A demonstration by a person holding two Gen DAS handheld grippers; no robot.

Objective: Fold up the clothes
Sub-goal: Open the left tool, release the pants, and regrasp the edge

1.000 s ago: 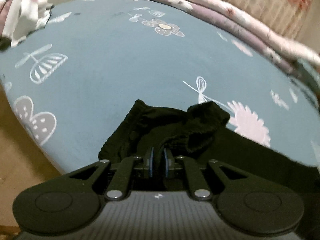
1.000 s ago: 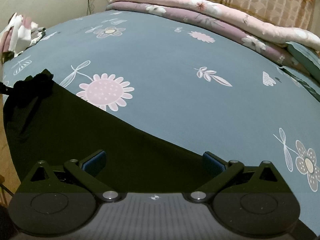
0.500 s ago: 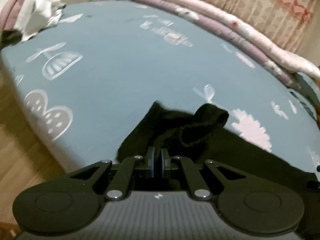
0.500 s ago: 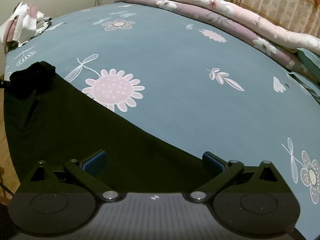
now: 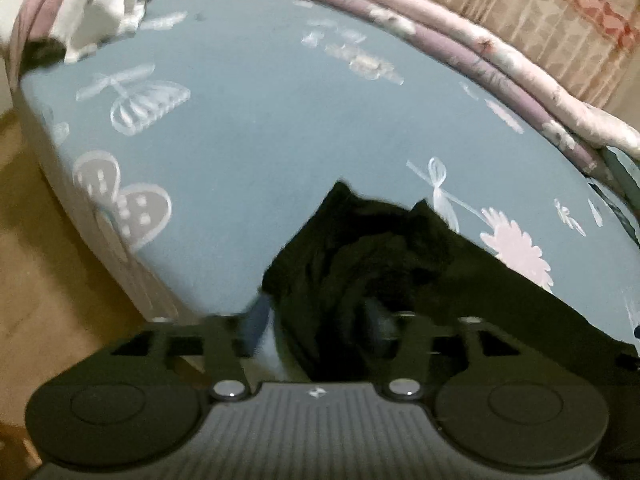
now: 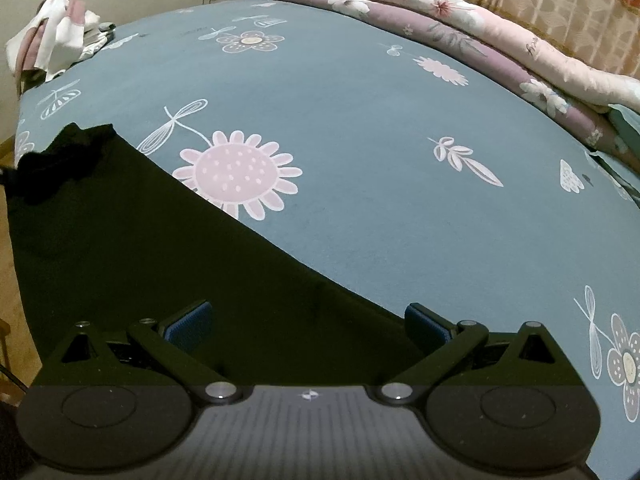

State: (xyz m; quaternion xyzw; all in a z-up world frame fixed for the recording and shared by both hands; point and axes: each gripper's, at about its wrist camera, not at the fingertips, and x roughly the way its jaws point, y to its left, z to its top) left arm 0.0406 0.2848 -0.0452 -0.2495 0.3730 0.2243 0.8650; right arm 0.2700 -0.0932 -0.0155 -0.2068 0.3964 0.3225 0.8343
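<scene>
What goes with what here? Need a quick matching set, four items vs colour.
Items:
1. garment
2. bedsheet
3. rolled quilt
4. claw pads

Colours:
A. pink and purple floral
B. blue
C. black
D. grey-blue with flower and dragonfly prints

Pairs: 1-C, 2-D, 3-A, 4-B

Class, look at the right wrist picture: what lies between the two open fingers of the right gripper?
Only the black garment, spread flat on the bedsheet, under the right gripper.
</scene>
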